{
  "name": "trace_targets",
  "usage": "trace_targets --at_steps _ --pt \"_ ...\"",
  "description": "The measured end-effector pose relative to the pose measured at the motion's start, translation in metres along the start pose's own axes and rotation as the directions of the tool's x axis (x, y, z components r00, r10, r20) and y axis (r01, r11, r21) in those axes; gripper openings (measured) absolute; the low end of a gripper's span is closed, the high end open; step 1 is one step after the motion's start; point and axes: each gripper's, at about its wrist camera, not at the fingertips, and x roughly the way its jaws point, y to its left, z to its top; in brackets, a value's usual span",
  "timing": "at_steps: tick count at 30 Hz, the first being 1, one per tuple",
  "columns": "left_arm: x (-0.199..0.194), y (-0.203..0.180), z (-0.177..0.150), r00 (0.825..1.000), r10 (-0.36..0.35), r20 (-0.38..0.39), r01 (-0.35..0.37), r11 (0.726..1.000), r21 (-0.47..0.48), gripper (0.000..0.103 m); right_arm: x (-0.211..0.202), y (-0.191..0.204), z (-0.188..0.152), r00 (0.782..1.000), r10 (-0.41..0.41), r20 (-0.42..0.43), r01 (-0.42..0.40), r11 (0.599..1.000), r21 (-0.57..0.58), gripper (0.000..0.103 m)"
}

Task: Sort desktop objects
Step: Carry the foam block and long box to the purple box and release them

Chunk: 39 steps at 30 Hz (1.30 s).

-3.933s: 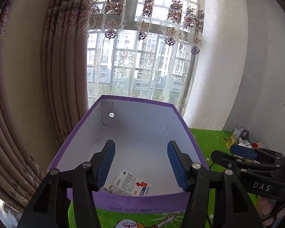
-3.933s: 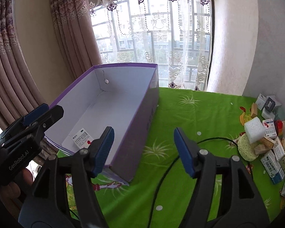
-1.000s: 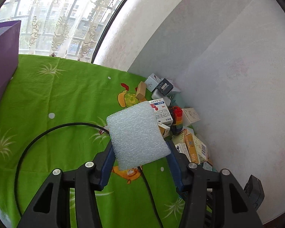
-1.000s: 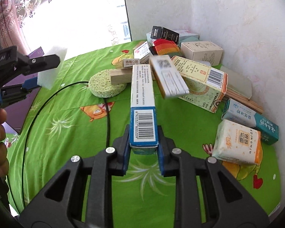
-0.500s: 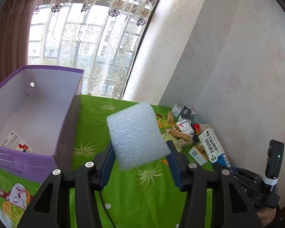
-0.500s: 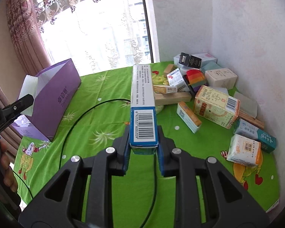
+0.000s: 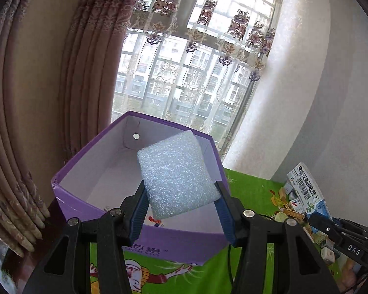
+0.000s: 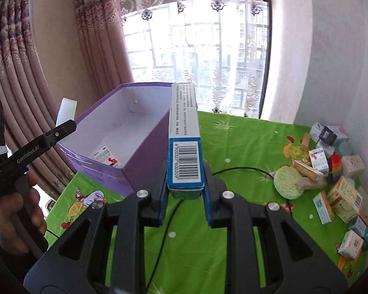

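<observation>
My left gripper is shut on a white foam block, held above the near end of the open purple box. That foam block and the left gripper also show at the left of the right wrist view, over the box's left wall. My right gripper is shut on a long blue-and-white barcoded carton, raised over the green cloth just right of the purple box. A small white medicine pack lies on the box floor.
A pile of small boxes, a round green sponge and wooden blocks sit at the right by the wall. A black cable crosses the green tablecloth. Curtains and a window stand behind. A hand grips the left handle.
Both grippers swung left from the pile toward the purple box, each carrying its object. The foam block is now over the box; half a second ago it was beside it.
</observation>
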Motion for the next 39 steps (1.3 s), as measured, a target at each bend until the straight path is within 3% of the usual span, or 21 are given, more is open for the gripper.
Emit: trace_targets --at_steps 6,11,21,24,26,28,33,39 --pt "-0.001 0.032 0.014 0.998 0.047 0.032 -0.046 0.998 -0.036 0.053 0.031 0.05 0.025 0.998 0.061 -0.02 -0.063 0.994 -0.091 0.026" --pt "-0.002 0.041 0.019 0.998 0.043 0.042 -0.042 0.998 -0.045 0.052 0.063 0.076 0.033 0.994 0.084 -0.065 -0.092 0.988 -0.127 0.026" --pt "0.017 0.048 0.024 1.0 0.02 0.019 -0.019 0.999 -0.039 0.053 0.089 0.08 0.034 0.991 0.068 -0.115 -0.083 0.988 -0.128 0.028" --pt "0.024 0.046 0.025 1.0 0.002 0.001 -0.002 0.999 -0.044 0.061 0.09 0.072 0.032 0.991 0.06 -0.118 -0.073 0.992 -0.102 0.032" --pt "0.025 0.042 0.024 1.0 -0.011 0.0 0.011 0.999 -0.032 0.07 0.084 0.064 0.03 0.993 0.053 -0.103 -0.06 0.996 -0.069 0.045" --pt "0.024 0.038 0.023 1.0 -0.023 0.002 0.023 0.999 -0.025 0.078 0.077 0.053 0.025 0.995 0.04 -0.094 -0.044 0.998 -0.041 0.049" --pt "0.024 0.023 0.019 0.998 -0.057 -0.009 0.057 0.998 -0.004 0.078 0.047 0.022 0.005 0.998 -0.035 -0.059 0.036 0.999 0.007 0.051" --pt "0.019 -0.017 0.009 0.994 -0.105 -0.013 0.106 0.993 0.054 0.079 0.015 -0.044 -0.03 0.99 -0.123 -0.066 0.131 0.983 0.133 0.058"
